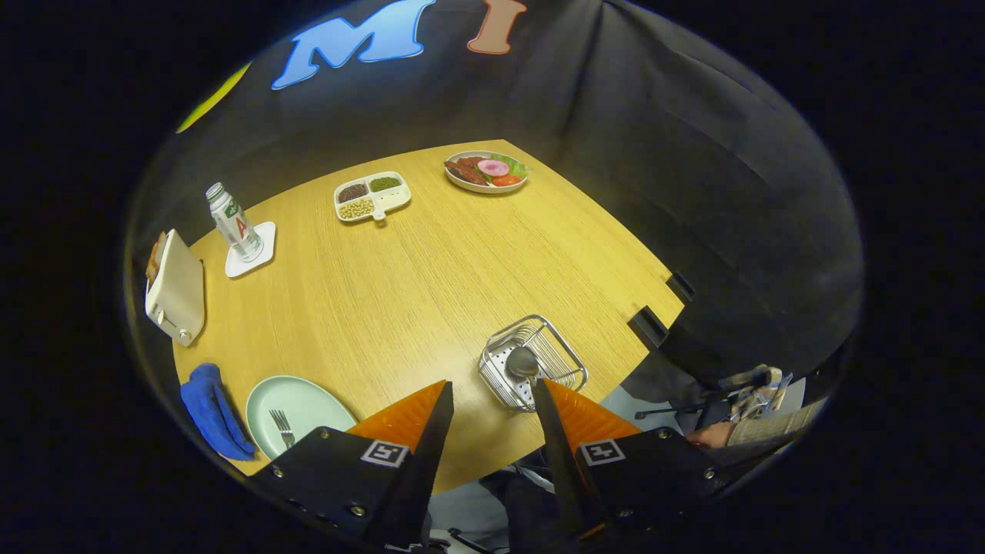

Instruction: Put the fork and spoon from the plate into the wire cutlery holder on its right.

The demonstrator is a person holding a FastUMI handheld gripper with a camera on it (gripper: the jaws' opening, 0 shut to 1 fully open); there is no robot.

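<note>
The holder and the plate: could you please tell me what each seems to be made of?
The holder: bare metal wire, probably steel, judging by its thin silvery glinting rods; a spoon lies in it. The plate: pale green, smooth and matte, perhaps ceramic or melamine; a fork rests on it. The gripper hangs open above the table's edge.

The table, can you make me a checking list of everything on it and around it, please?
Surface: wooden table, tidy.
Job's things: fork lies on the pale green plate; spoon already stands in the wire cutlery holder, to the plate's right.
Clutter: blue cloth, toaster, bottle on a white coaster, tray of beans, plate of food.
Tongs: open, holding nothing, above the table's near edge between plate and holder.
Cables: nothing seen.
Surroundings: black cloth wall; two dark clips on the table's edge.
</note>
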